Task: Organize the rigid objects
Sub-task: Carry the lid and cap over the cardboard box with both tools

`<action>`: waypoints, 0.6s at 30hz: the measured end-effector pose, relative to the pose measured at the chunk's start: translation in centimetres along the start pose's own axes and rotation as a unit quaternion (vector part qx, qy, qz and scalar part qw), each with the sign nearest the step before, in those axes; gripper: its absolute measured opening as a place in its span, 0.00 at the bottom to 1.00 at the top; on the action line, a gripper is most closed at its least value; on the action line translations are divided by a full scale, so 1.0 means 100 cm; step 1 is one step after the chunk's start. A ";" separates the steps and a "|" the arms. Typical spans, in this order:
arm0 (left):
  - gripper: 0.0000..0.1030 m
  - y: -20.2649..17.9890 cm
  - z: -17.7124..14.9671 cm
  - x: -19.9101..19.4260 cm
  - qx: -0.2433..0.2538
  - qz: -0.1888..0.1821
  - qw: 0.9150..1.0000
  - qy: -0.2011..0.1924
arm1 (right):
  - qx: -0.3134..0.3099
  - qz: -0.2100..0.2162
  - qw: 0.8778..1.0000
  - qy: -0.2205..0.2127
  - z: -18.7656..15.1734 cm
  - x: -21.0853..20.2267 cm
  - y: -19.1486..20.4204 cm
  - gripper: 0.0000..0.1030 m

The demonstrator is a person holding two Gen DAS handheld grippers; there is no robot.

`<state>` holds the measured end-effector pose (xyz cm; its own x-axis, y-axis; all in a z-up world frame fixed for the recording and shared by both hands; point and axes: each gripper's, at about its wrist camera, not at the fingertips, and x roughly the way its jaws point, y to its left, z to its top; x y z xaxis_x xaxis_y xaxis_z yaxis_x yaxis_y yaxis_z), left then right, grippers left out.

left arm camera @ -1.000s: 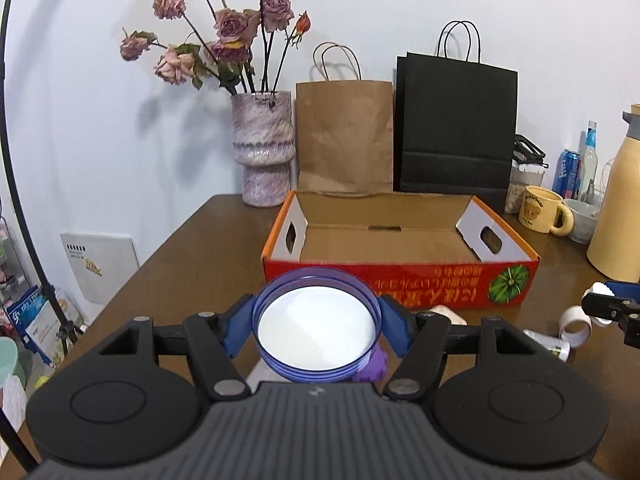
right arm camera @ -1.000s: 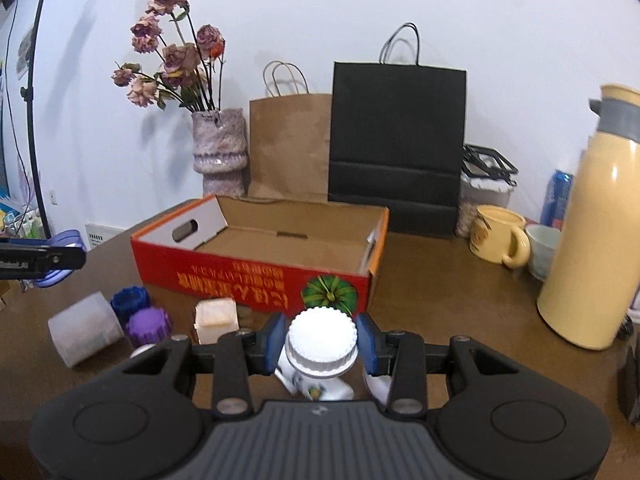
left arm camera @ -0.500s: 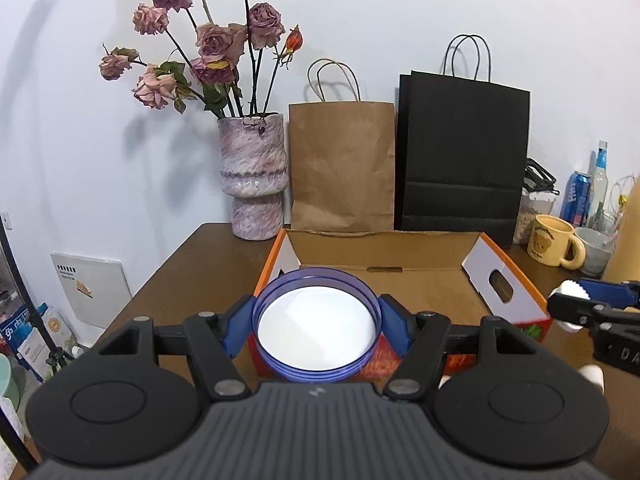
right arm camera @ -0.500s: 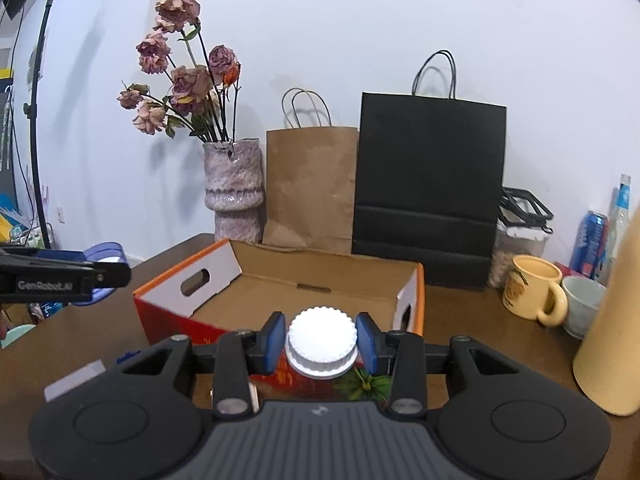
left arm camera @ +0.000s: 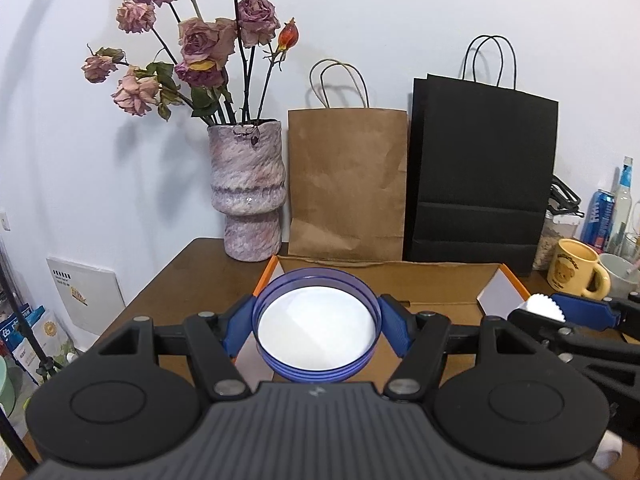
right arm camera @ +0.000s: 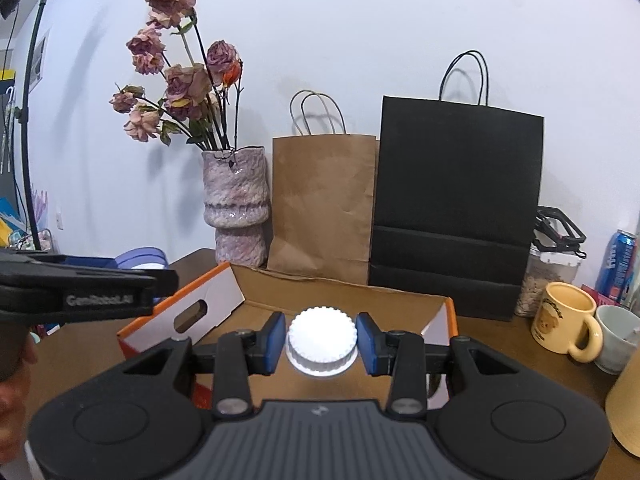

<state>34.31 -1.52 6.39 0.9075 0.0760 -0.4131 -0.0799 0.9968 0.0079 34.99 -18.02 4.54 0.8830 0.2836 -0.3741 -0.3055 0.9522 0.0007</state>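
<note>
One marking is legible in the right wrist view: the word "GenRobot.AI" is printed in grey letters on the black side of the left gripper [right arm camera: 86, 300], which enters from the left edge. Lettering is present on the blue can [right arm camera: 618, 264] at the right edge, but it is too blurred to be read. A bear face is printed on the yellow mug [left arm camera: 576, 274] in the left wrist view; a curved line of small text above it cannot be made out.

A vase [left arm camera: 249, 190] stands left of two paper bags [left arm camera: 347, 182] behind the cardboard box [right arm camera: 360, 300].
</note>
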 end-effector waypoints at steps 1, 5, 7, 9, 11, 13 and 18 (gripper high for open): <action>0.66 -0.001 0.001 0.005 -0.001 0.001 1.000 0.001 | 0.001 0.000 1.000 0.001 0.001 0.005 0.001 0.36; 0.66 -0.002 0.004 0.023 -0.005 0.012 1.000 0.003 | 0.001 -0.002 1.000 0.008 0.005 0.027 0.004 0.36; 0.66 -0.002 0.003 0.033 -0.008 0.013 1.000 0.008 | 0.002 -0.002 1.000 0.013 0.006 0.038 0.004 0.36; 0.66 -0.002 0.003 0.043 -0.009 0.018 1.000 0.016 | 0.001 -0.002 1.000 0.019 0.006 0.049 0.005 0.36; 0.66 -0.001 0.003 0.054 -0.011 0.021 0.999 0.024 | 0.001 -0.003 1.000 0.025 0.005 0.059 0.006 0.36; 0.66 -0.001 0.002 0.062 -0.011 0.025 0.999 0.030 | 0.000 -0.004 1.000 0.030 0.005 0.068 0.006 0.36; 0.66 0.001 0.000 0.080 -0.010 0.035 0.998 0.044 | 0.003 -0.007 0.999 0.049 -0.002 0.085 0.004 0.36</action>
<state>41.51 -0.81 3.09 0.8602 0.1420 -0.4897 -0.1510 0.9883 0.0212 42.29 -15.29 1.16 0.8482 0.2586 -0.4623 -0.2913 0.9566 0.0009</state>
